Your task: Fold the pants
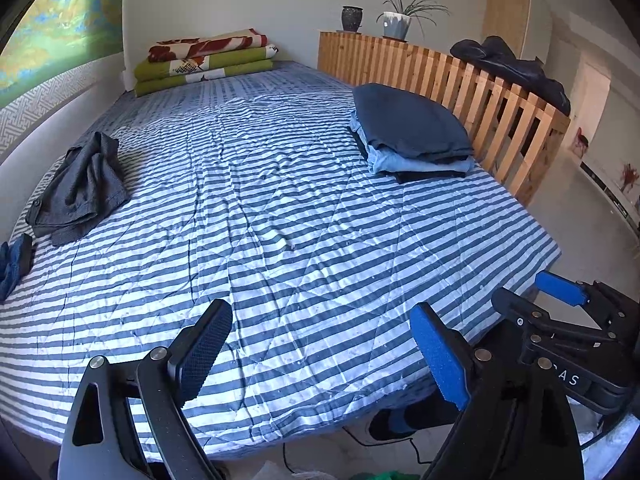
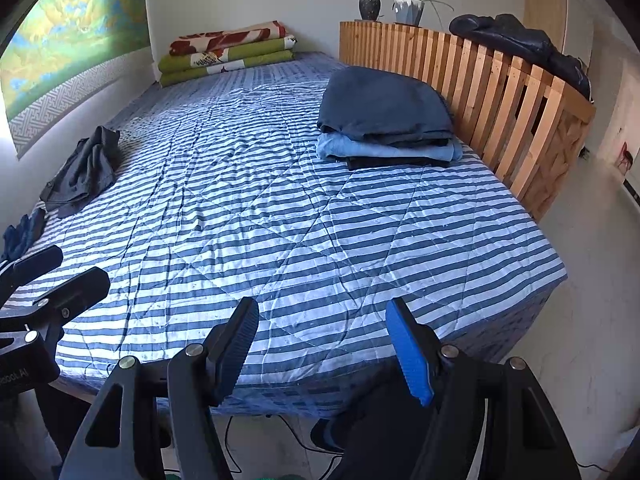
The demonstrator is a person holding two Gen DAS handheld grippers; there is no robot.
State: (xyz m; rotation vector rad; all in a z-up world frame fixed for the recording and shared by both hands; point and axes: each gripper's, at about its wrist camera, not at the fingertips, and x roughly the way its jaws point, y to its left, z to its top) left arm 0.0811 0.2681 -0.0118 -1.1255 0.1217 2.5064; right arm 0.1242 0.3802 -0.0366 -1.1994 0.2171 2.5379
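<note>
The bed [image 1: 280,184], covered by a blue-and-white striped quilt, fills nearly all of both views, and its broad middle lies bare, probably kept as the working area for folding. Along its right edge runs a slatted wooden rail [image 1: 472,92] with a dark jacket [image 1: 516,64] draped over its top and two plant pots at its far end. Folded blankets [image 1: 208,60] in green and red are stacked at the head of the bed, against the wall and out of the way. Near the rail sits a stack of folded clothes [image 1: 412,132], dark blue over light blue over black, apparently the done pile set to one side. The crumpled grey pants [image 1: 80,188] lie unfolded near the left edge of the bed, well apart from both pairs of tongs, with a small blue garment [image 1: 12,264] just beside them toward the foot. The left tongs [image 1: 320,352] hang over the near edge with jaws spread and nothing between them. The right tongs [image 2: 324,344] do the same, parted and empty, angled down at the quilt. Judging by this, the grey pants are the next piece, and neither hand has reached for them yet.
</note>
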